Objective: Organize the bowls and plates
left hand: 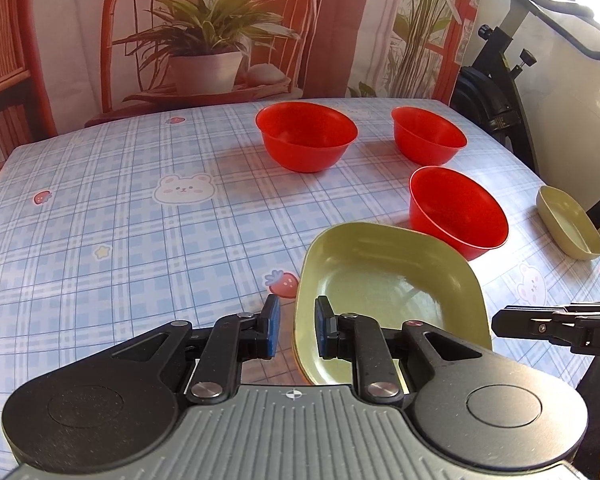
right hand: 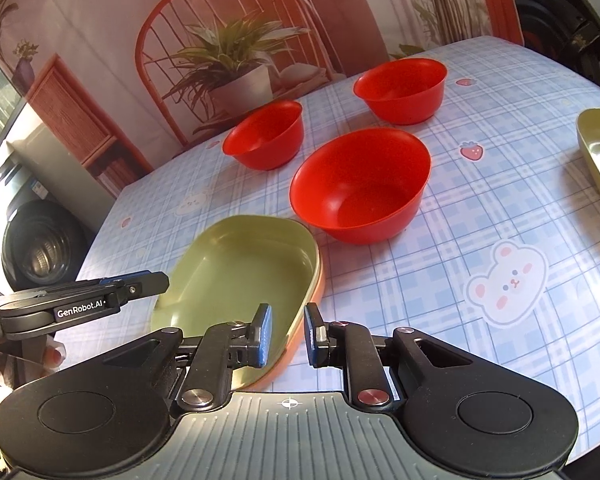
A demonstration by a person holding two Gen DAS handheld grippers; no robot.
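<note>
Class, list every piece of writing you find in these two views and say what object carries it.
"GenRobot.AI": white print on the side of the left tongs, seen in the right wrist view.
"DA", cut off at the picture's edge: white letters on the side of the right tongs, seen in the left wrist view.
The tablecloth carries only bear, strawberry and star pictures, no words.
</note>
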